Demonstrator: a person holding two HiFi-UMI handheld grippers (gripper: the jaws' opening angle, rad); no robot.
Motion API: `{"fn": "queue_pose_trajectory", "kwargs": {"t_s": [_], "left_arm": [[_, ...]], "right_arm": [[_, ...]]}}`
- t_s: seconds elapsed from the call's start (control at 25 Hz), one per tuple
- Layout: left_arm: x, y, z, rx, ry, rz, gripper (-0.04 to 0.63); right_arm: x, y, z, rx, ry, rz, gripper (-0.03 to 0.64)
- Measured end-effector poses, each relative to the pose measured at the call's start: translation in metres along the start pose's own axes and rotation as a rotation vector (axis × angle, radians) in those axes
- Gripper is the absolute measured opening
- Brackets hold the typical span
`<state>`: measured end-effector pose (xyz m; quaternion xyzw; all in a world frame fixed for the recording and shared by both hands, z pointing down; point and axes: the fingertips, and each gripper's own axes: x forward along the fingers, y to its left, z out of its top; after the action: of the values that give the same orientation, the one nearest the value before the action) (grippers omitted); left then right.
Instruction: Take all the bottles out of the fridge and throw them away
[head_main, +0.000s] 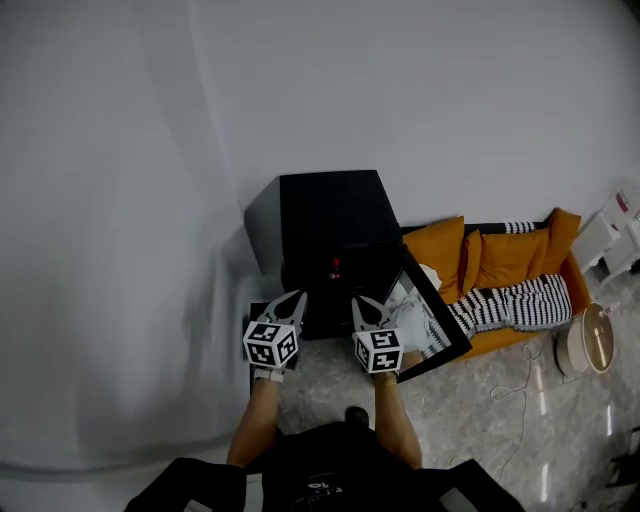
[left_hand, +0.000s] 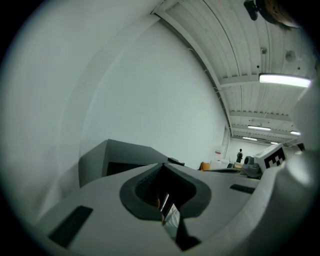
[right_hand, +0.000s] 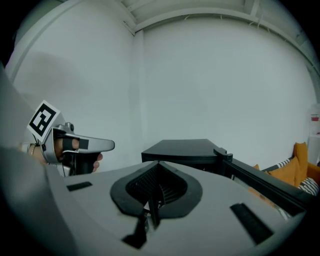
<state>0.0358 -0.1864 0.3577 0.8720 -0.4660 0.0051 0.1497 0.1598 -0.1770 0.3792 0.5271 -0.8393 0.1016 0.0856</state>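
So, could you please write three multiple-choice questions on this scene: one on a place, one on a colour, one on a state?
1. Where does the fridge stand?
A. on a table
B. against the wall
C. in the middle of the room

2. What colour is the sofa?
A. orange
B. green
C. blue

3. How is the fridge's door?
A. shut
B. taken off
C. open

Answers:
1. B: the head view shows the fridge standing right at the white wall.
2. A: the sofa shows orange to the right of the fridge.
3. C: the door stands swung out to the right.
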Motion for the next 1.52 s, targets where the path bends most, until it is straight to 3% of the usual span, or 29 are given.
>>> {"fn": "queue_pose_trajectory", "kwargs": {"t_s": [0.6,1.52], "left_arm": [[-0.004,-0.02,0.012,0.051,0.008,-0.052,0.0],[-0.025,-0.02,0.002,0.055,0.027,-0.018,0.0]], "right_arm": [[-0.03,-0.017,0.004,0.015,-0.018,-0.052,0.006],[-0.042,-0.007,-0.012,0.035,0.001,-0.042,0.006]]}}
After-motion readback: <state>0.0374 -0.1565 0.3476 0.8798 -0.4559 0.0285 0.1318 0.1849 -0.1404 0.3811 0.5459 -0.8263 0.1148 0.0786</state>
